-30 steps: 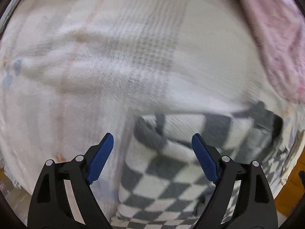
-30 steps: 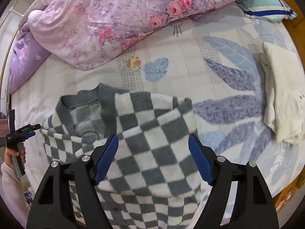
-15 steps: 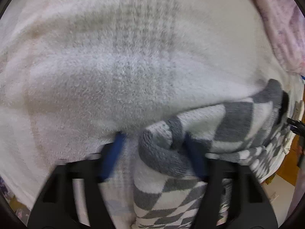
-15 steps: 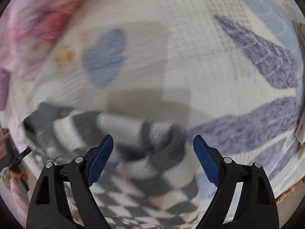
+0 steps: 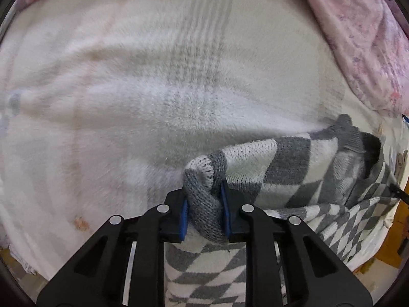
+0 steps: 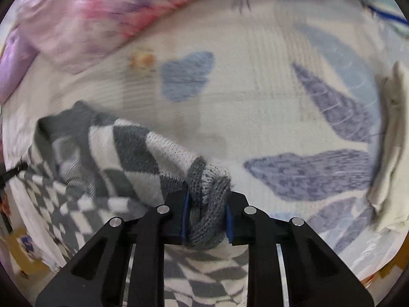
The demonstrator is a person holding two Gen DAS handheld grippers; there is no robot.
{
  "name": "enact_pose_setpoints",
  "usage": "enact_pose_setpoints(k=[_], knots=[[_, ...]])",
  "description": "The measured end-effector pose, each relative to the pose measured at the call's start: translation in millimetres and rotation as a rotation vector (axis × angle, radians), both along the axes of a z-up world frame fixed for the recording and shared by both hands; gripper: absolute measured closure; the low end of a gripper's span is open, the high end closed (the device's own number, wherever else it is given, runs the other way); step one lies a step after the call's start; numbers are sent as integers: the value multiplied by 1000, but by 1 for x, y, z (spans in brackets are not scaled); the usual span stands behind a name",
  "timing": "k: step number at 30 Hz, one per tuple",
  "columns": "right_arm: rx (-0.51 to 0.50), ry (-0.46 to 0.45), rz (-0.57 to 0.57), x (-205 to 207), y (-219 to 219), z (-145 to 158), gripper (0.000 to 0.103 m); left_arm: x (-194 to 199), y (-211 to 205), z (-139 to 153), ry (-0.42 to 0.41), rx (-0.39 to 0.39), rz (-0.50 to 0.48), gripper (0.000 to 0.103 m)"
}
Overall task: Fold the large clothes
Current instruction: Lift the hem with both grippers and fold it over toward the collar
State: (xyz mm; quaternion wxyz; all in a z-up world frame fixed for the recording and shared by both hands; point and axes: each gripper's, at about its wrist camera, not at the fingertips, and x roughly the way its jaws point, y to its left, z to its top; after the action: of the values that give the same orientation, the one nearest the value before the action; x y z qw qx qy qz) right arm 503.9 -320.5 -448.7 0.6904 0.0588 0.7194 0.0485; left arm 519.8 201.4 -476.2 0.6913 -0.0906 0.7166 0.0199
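A grey-and-white checkered knit sweater [image 5: 281,168] lies on the bed, its dark collar opening toward the right of the left wrist view. My left gripper [image 5: 204,212] points down, its jaws closing on a bunched grey knit corner of the sweater, the blue pads pressing it from both sides. In the right wrist view the same sweater [image 6: 122,163] spreads to the left, and my right gripper [image 6: 207,217] is likewise closing on a bunched grey knit corner, pads pressed against it. The cloth under both grippers hangs below the fingers.
The bed sheet [image 6: 255,81] is pale with blue leaf prints. A pink and purple floral quilt [image 6: 89,18] is heaped along the far side, also seen as quilt [image 5: 358,38]. A folded cream garment [image 6: 391,148] lies at the right edge. Wooden floor shows past the bed's edge.
Both grippers dropped onto the sweater's top corners and went from wide open to clamped on bunched knit. The pinched corners are now drawn up off the sheet.
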Motion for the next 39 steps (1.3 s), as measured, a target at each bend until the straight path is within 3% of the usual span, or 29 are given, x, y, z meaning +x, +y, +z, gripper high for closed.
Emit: enact_pose_setpoints(k=[4,8,15,20,23,32,39], knots=[[-23,-62,-16,-25,-7,39,85,-16,-8,33,-56,52,-25,83],[-87,-124,2,-51,-4,70,86,-38,-28,66,-131,173,-95,83],[-151,-276,-7,-123,13,120,86,-96,-25,128,-261,226,-126,83],[-149,-346,-32,-178,13,145,87,-156,-27,166,-327,254,-149,83],[-130,-374,-53,-216,10,162,87,-193,-24,184,-347,251,-116,83],[-130,-414,-1,-317,22,178,87,-310,-21,203,-398,273,-69,83],[-151,-389,43,-409,29,133,86,-418,-21,164,-366,296,-47,83]])
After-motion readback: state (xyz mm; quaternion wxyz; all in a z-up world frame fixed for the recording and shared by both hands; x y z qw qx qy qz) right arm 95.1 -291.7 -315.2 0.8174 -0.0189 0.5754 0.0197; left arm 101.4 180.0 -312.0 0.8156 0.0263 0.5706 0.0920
